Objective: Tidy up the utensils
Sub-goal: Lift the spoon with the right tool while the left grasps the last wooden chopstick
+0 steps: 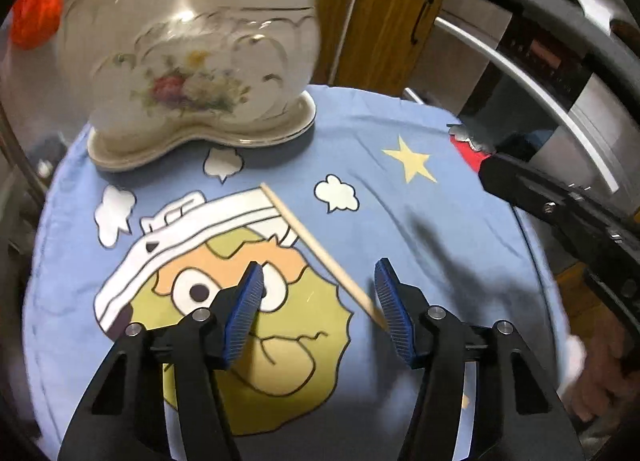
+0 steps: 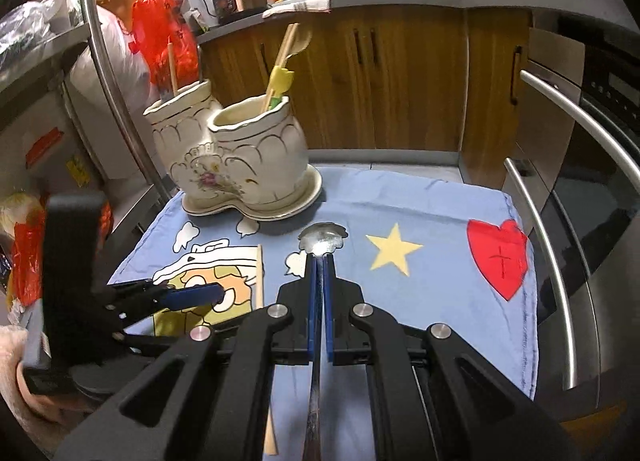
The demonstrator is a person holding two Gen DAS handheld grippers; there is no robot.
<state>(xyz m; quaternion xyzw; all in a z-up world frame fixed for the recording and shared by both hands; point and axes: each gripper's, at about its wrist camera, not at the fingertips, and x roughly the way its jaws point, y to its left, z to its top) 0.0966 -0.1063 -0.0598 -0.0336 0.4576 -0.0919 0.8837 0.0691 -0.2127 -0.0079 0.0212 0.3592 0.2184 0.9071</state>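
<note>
Nearest to me, the right gripper (image 2: 320, 261) has its blue pads pressed together on the handle of a metal spoon with a scalloped bowl (image 2: 323, 240). The bowl sticks out past the fingertips over the blue cartoon-printed cloth (image 2: 420, 301), and the handle runs back under the tool. It looks lifted rather than resting, though I cannot be sure.

To its left, the left gripper (image 1: 320, 293) hangs over the printed face with its jaws apart. A single light wooden chopstick (image 1: 316, 249) lies flat on the cloth, running diagonally between the pads, its near end just beside the right-hand pad. Nothing is pinched yet.

Farther back stands the cream ceramic double-pot utensil holder with gold trim and a flower print (image 2: 240, 165), on its matching saucer at the far left of the cloth. Its right cup already holds wooden chopsticks and a yellow-handled piece; the left cup holds a wooden stick.

The risks as I see them: the chopstick is thin and round, so jaws closing near its end could roll it away or lift it crooked. The spoon is held by a slim handle with its heavy bowl out front, so it may swivel. Either tool could also knock the holder's crowded rim.
</note>
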